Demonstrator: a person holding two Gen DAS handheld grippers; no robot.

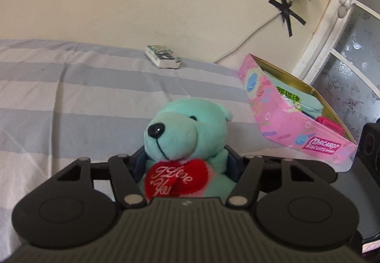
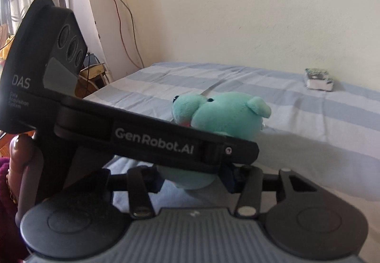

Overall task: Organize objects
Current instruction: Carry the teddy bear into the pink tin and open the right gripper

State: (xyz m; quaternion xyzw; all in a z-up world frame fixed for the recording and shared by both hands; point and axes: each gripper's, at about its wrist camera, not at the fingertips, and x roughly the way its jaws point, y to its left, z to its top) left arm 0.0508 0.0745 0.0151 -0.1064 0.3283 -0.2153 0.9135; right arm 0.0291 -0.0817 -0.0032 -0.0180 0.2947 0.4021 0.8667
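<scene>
Soft toy: small mint-green plush bear with black nose and a red felt heart stitched "I Love You" on the chest; upright on the bed, head clear above both grippers, facing the left wrist camera.
Left gripper: black two-finger tool, clamped on the plush bear's body at both flanks, blue pads pressed into the fabric just below the head.
Right gripper: black two-finger tool, jaws narrowed around the bear's lower body from the side; pads mostly hidden under the left tool's arm, contact with the plush likely but not clearly seen.
Crossing: left tool's black body, printed "GenRobot.AI", lying across the right wrist view, above the right fingers and in front of the bear's belly.
Container: open pink rectangular tin printed "Macaron Biscuits", gold inside, standing on the bed to the right of the bear, near but not touching, tilted in the fisheye view.
Tin contents: folded teal fabric item with a green-and-white label towards the far end; a bright pink small object at the near end, kind not clear.
Bed: mattress with sheet in pale blue and white broad stripes, against a cream wall.
Far edge: small thick book or pack with dark patterned cover and white page edges, flat by the wall, well apart from bear and tin.
Person: part of a hand on the left tool's grip, at the left edge of the right wrist view.
</scene>
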